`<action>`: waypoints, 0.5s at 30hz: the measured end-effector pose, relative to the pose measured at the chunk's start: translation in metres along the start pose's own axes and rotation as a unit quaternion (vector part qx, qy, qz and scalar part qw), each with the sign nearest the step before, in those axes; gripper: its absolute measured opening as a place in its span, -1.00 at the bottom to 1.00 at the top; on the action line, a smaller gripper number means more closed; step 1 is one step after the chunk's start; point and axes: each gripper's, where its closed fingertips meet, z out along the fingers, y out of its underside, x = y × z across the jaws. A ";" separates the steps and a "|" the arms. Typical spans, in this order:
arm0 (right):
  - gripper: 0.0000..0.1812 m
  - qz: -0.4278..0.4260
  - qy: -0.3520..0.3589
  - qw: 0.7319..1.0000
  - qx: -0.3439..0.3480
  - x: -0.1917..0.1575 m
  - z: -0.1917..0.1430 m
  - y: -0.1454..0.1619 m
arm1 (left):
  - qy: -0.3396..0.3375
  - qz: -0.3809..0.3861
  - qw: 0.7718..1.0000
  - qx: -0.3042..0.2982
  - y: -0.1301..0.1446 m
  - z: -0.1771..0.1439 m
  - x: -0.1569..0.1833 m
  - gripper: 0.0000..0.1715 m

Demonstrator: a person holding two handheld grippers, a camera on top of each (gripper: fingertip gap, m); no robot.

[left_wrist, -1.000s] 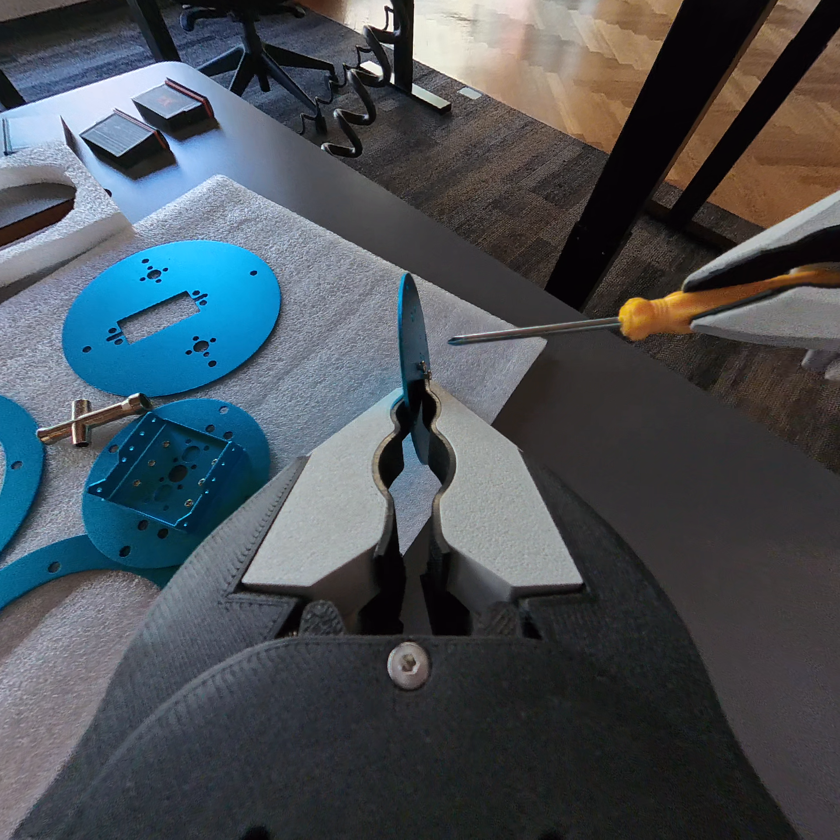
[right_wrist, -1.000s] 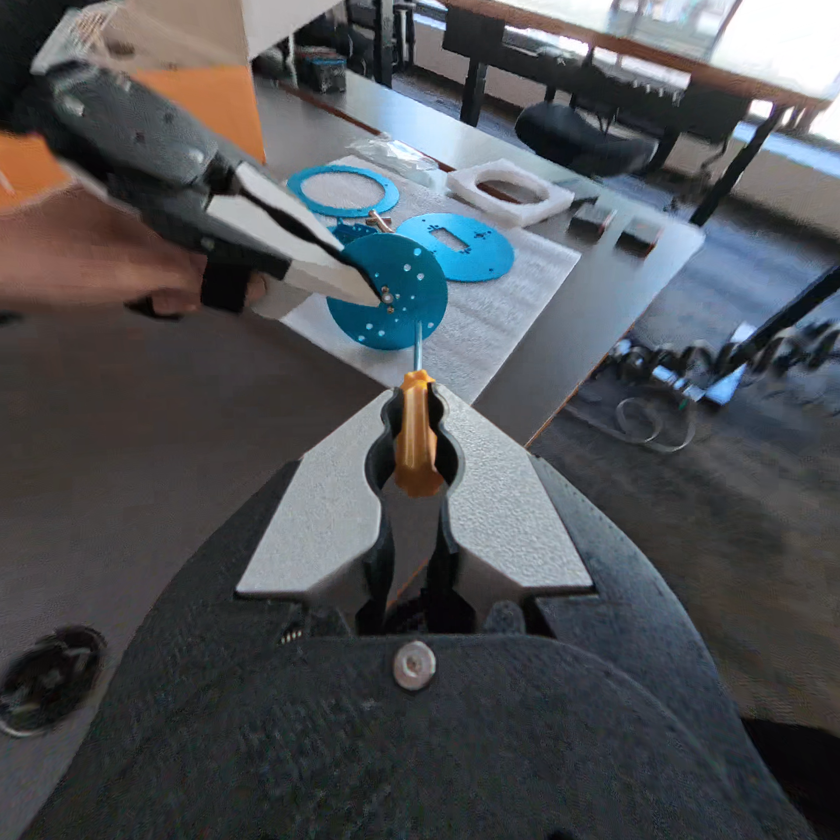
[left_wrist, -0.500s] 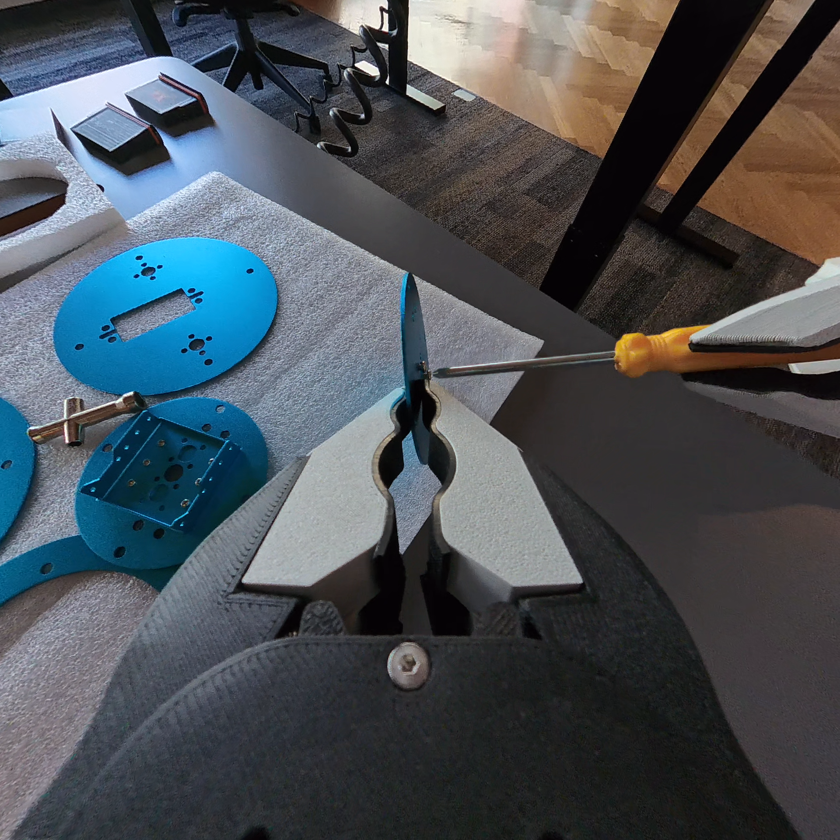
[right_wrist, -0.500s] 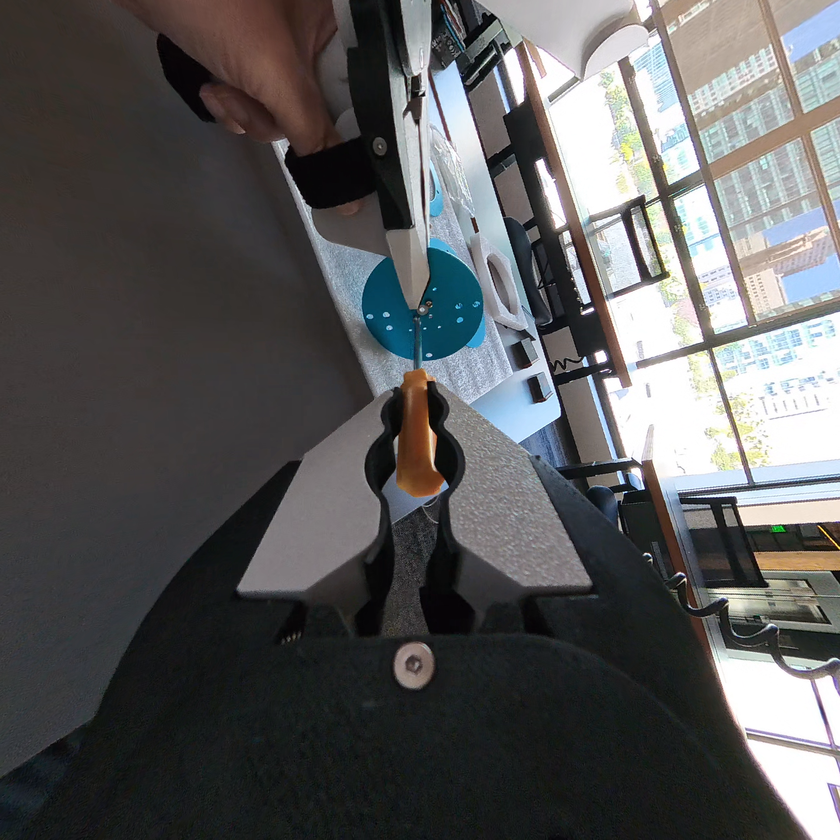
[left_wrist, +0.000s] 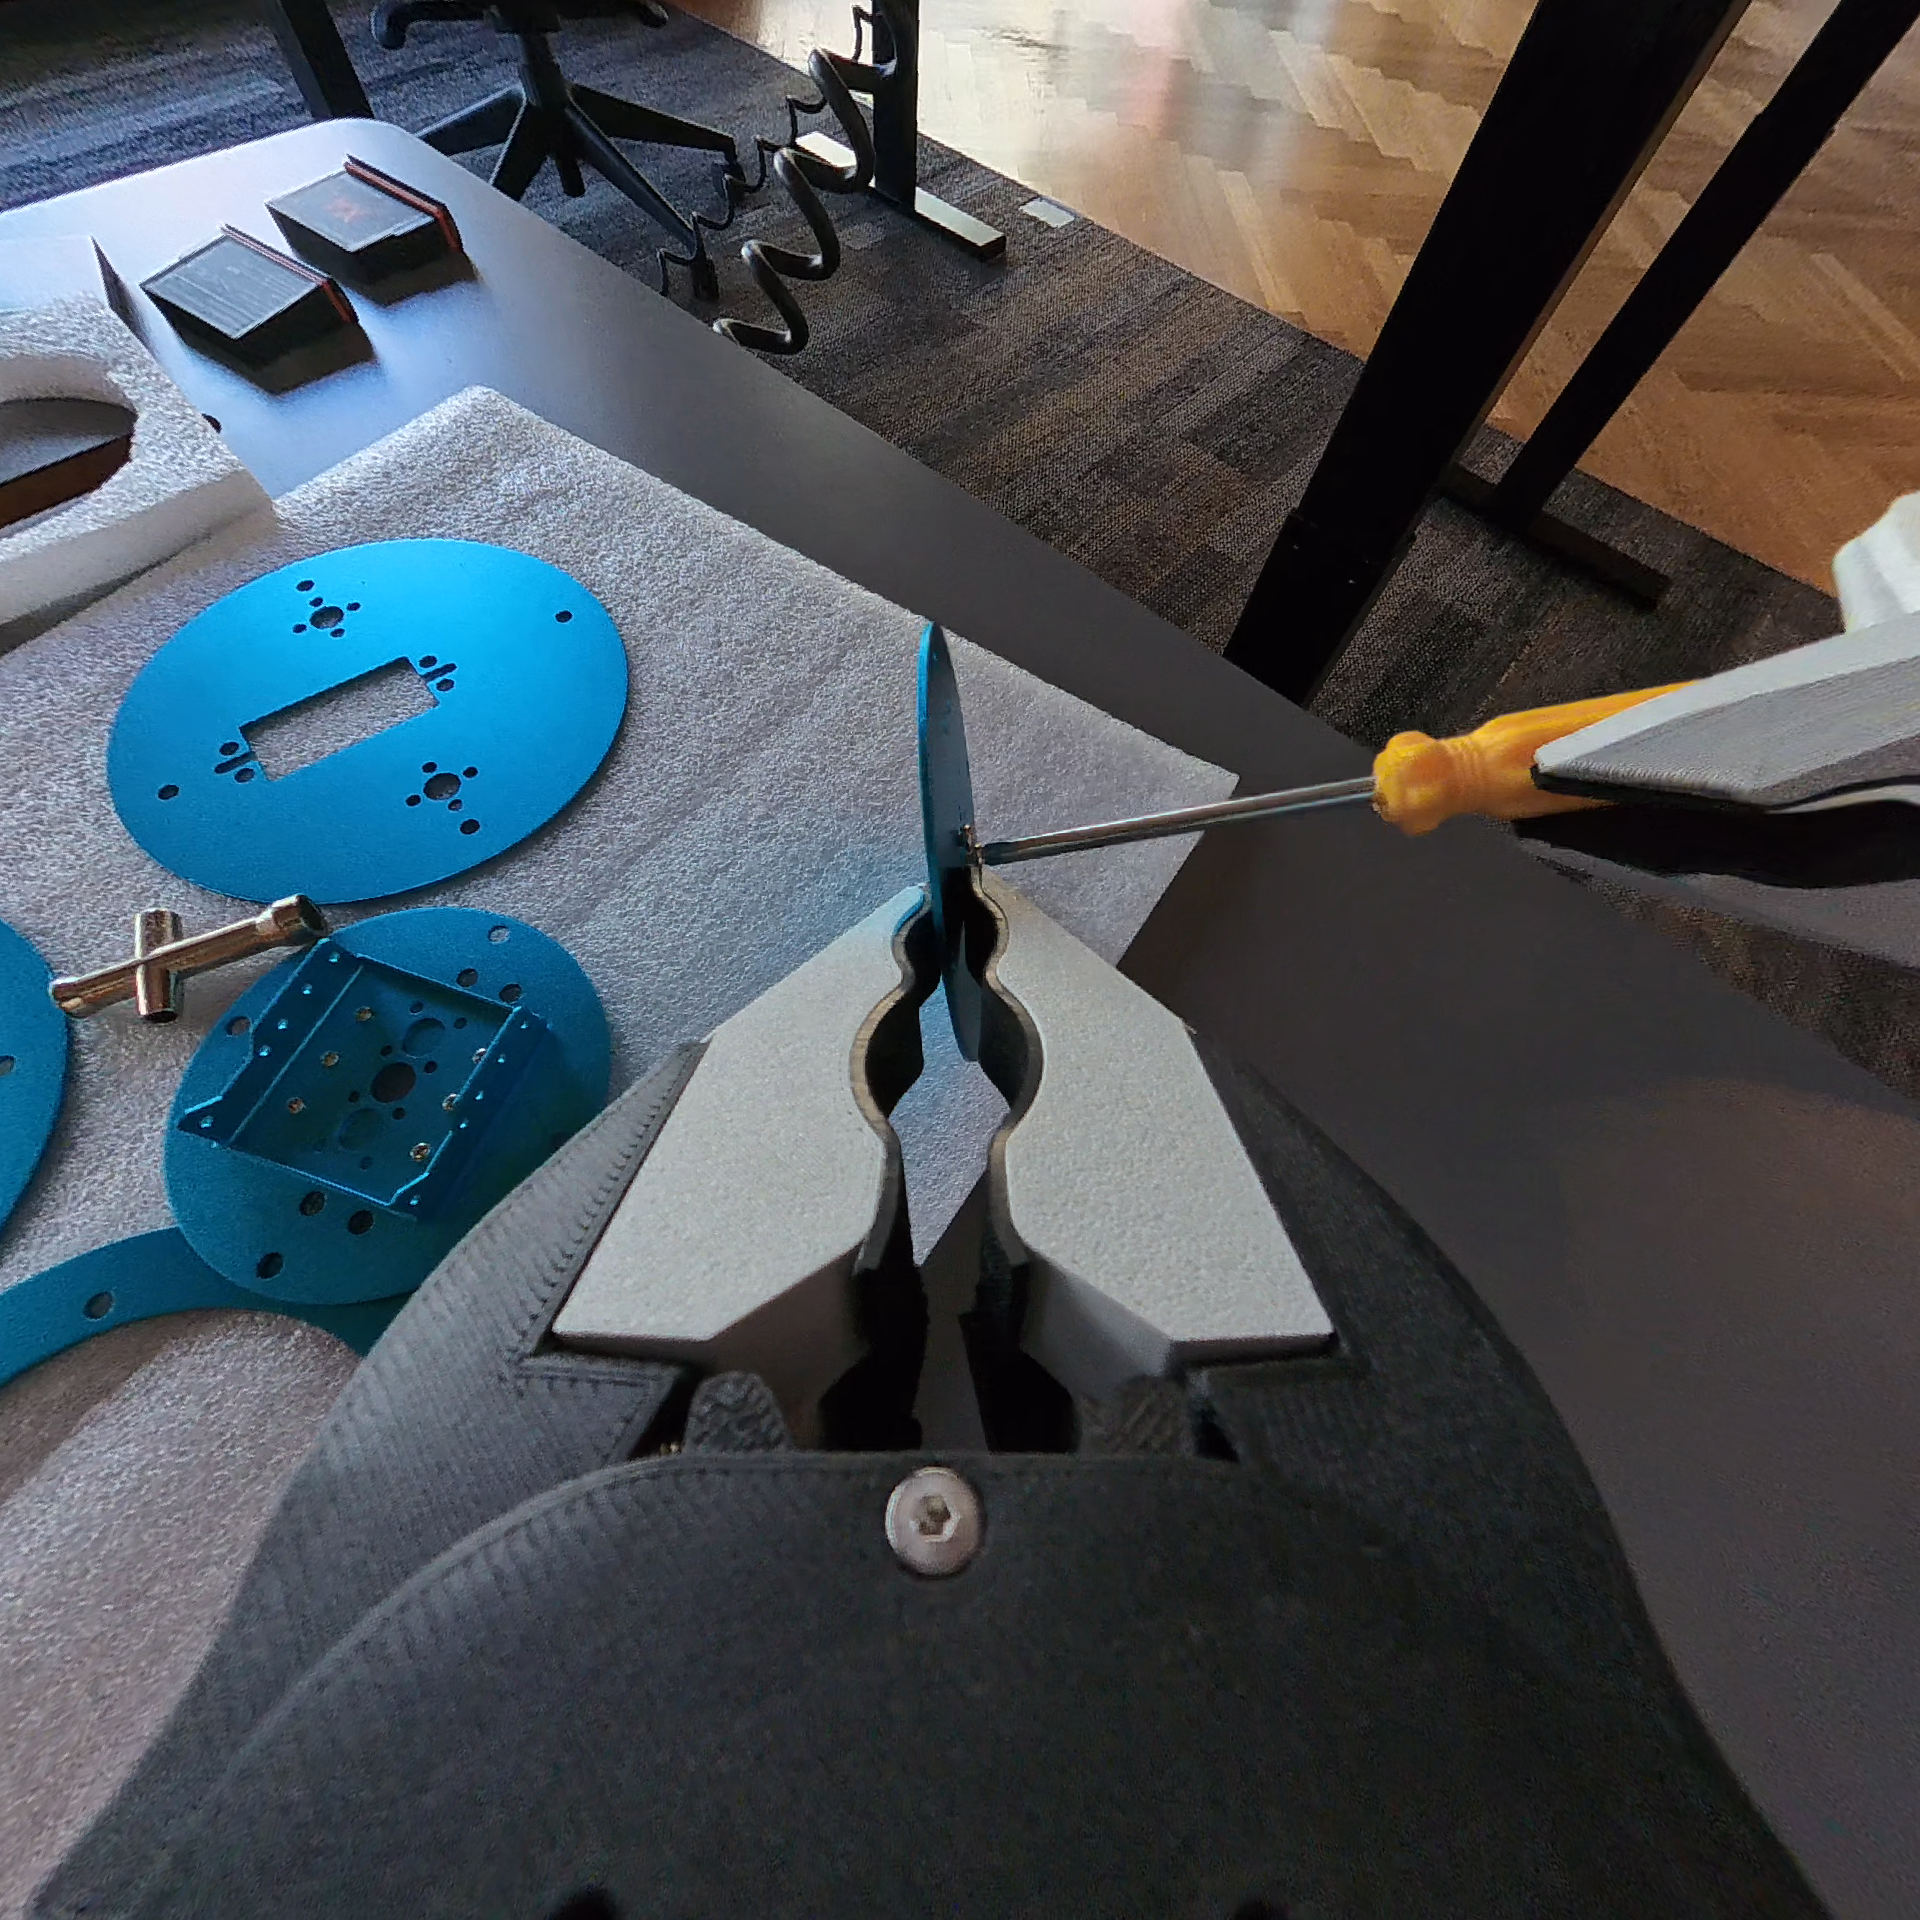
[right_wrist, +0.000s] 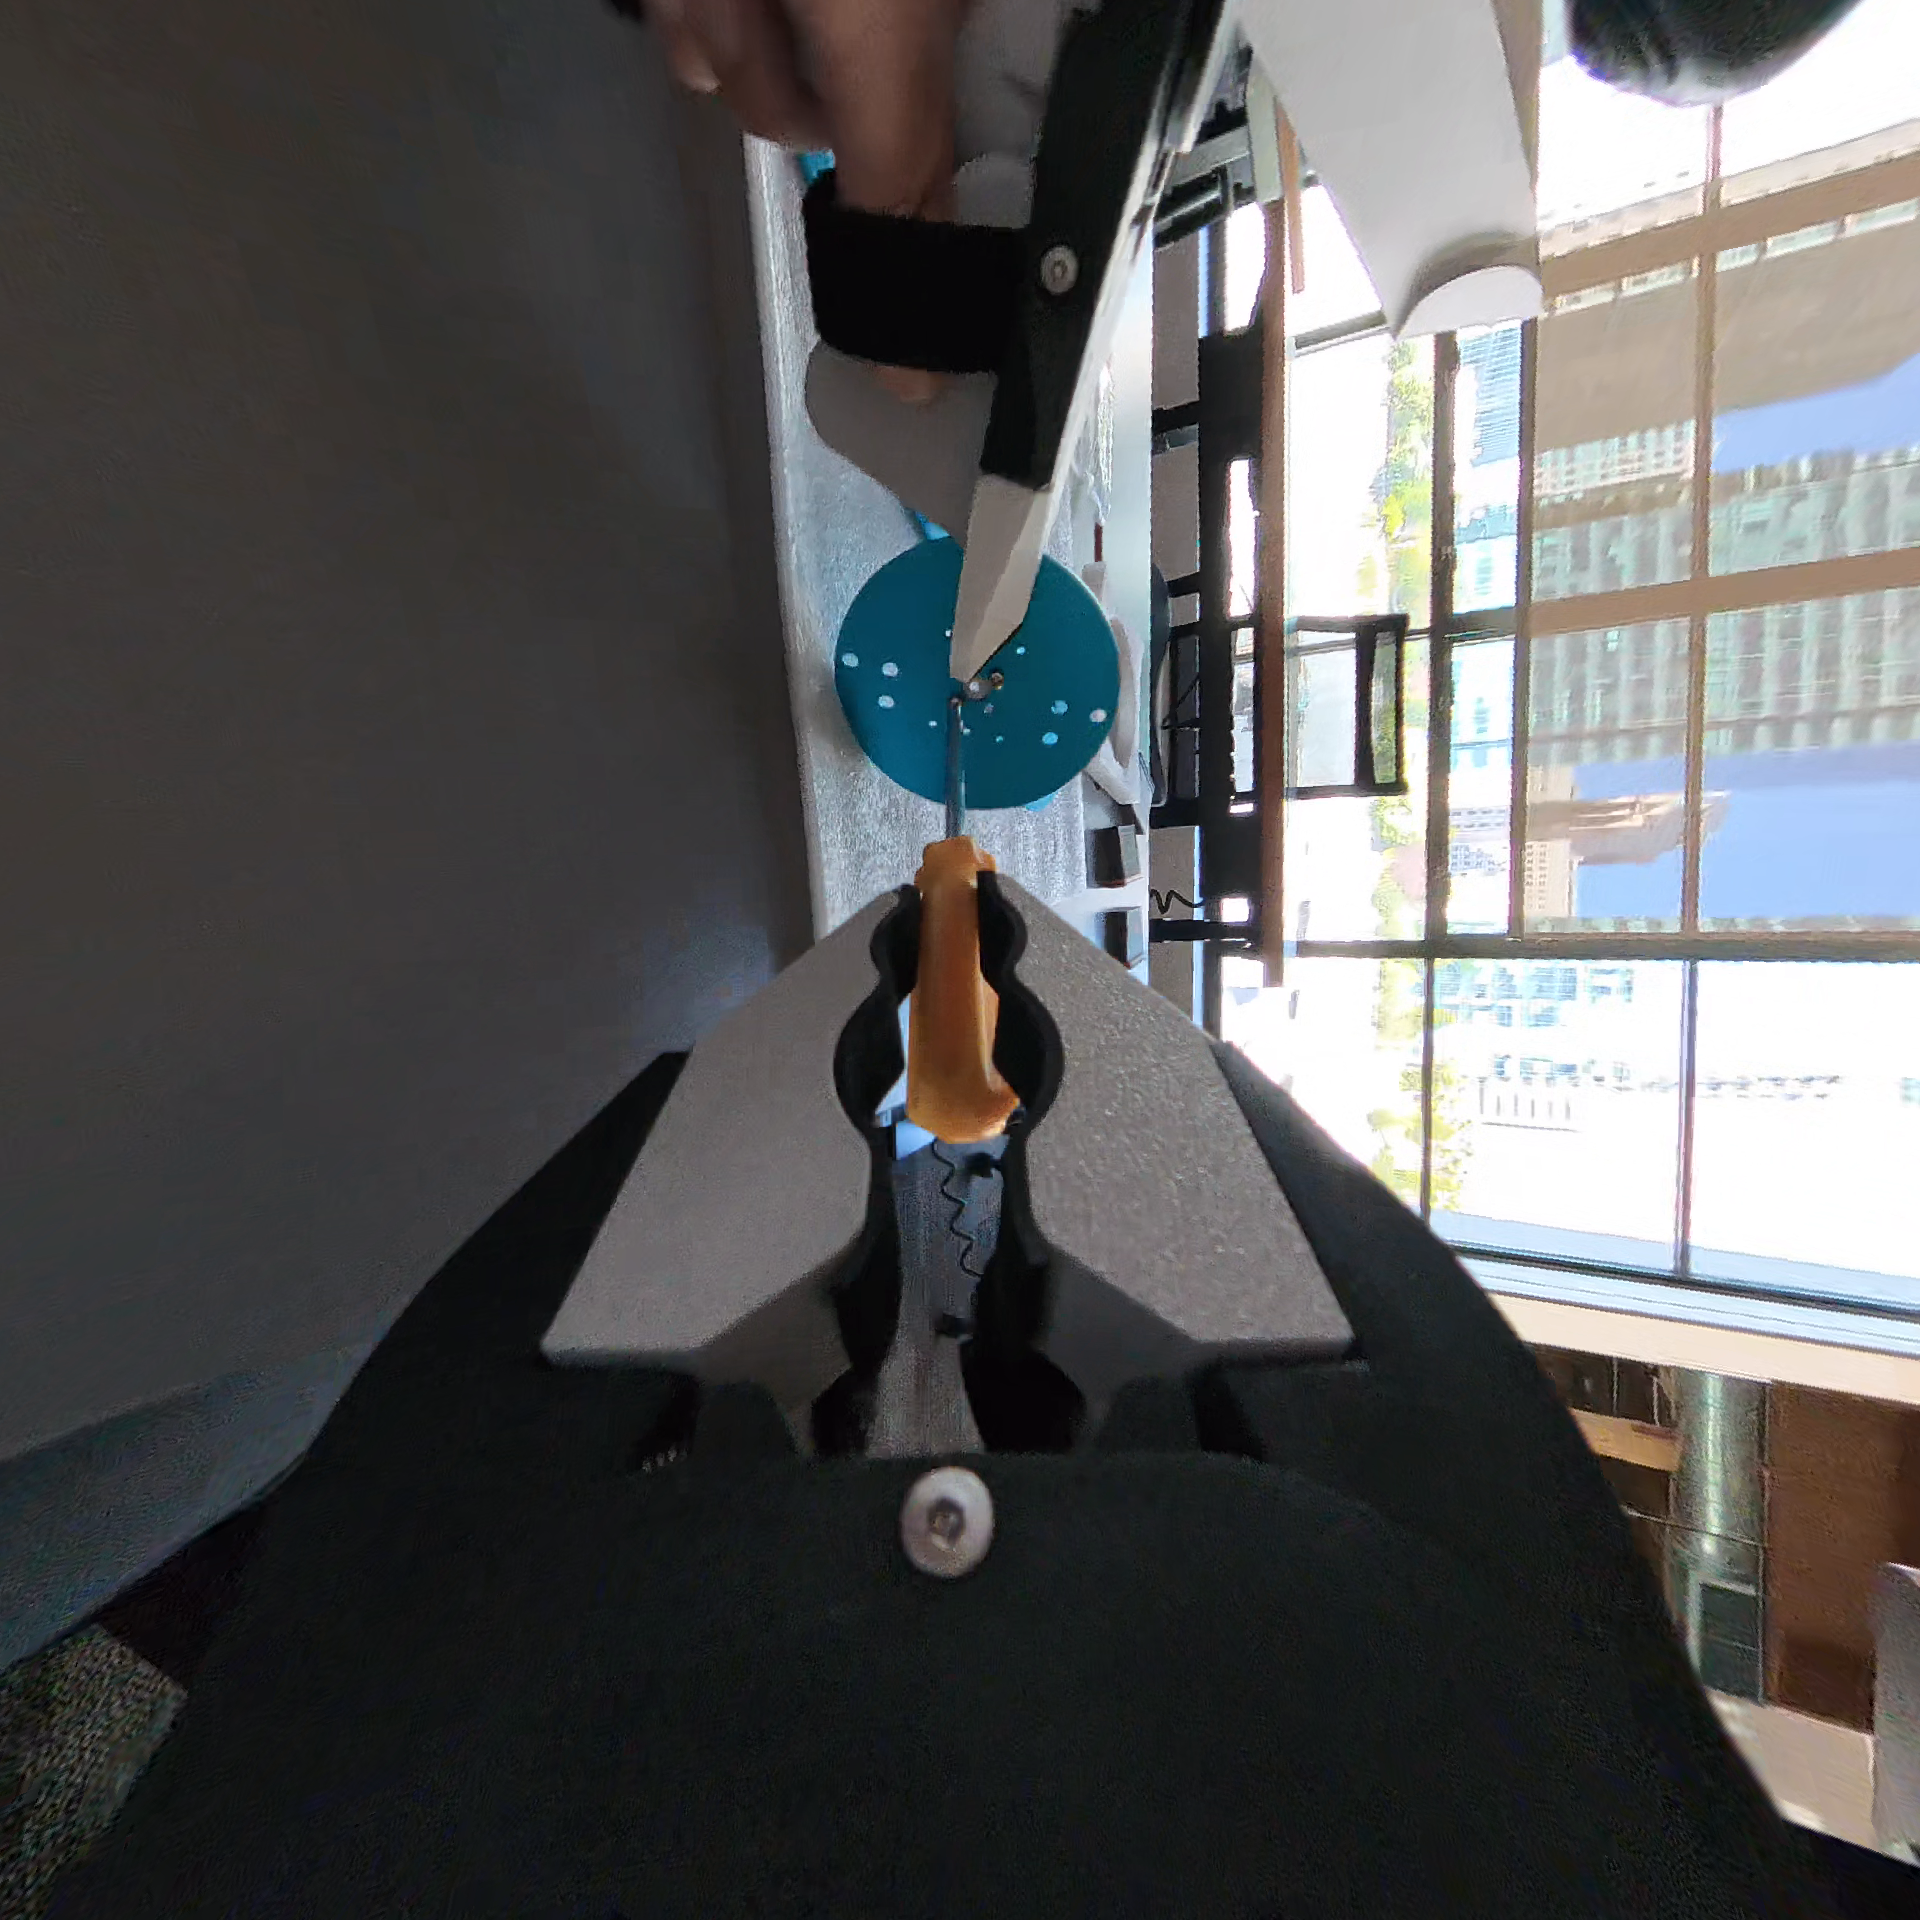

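While edge-on in the clamped left gripper (left_wrist: pixel 958 914), blue disc (left_wrist: pixel 943 769); screwdriver (right_wrist: pixel 951 997) tip at it, right gripper (right_wrist: pixel 951 914) tight around handle.

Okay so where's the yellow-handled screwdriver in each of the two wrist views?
Left wrist view: the screwdriver comes in from the right edge, held by the right gripper, tip at the upright blue disc.
Right wrist view: the screwdriver sits at centre between that gripper's fingers, shaft pointing up to the disc.
Shared landmark: the blue disc, clamped by the left gripper.
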 end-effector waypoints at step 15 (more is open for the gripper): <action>-1.00 0.962 -0.192 0.169 0.096 -0.007 -0.006 0.000 | -0.038 0.057 0.998 -0.001 -0.002 0.002 0.005 -0.98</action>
